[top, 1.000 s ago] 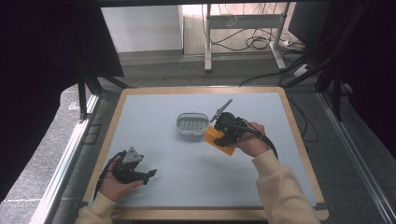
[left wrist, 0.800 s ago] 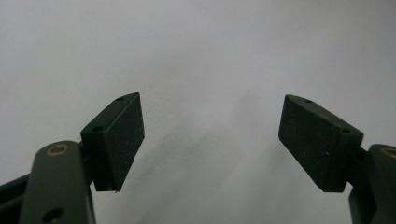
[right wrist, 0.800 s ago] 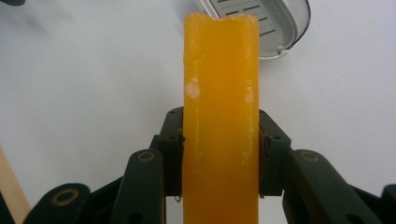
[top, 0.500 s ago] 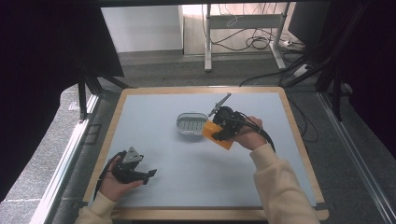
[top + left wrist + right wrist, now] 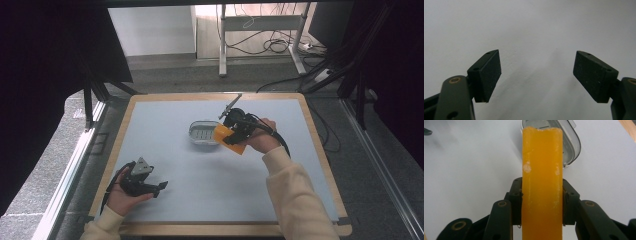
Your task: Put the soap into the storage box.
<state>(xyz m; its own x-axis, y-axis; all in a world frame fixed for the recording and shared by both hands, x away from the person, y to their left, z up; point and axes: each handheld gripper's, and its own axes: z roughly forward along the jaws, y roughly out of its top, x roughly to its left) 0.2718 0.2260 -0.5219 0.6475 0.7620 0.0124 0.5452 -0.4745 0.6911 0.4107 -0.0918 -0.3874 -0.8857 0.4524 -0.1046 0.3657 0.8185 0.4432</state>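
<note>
right gripper (image 5: 231,134) holding orange block (image 5: 229,138), grey dish (image 5: 202,134)

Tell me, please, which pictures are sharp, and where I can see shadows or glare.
Left gripper view: open pads sharp, soft shadows on the table. Right gripper view: orange bar sharp with slight sheen, grey dish softer. High view: evenly lit, dark at both sides.

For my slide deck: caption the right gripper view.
Right gripper shut on an orange bar, its far end reaching a grey dish.
</note>
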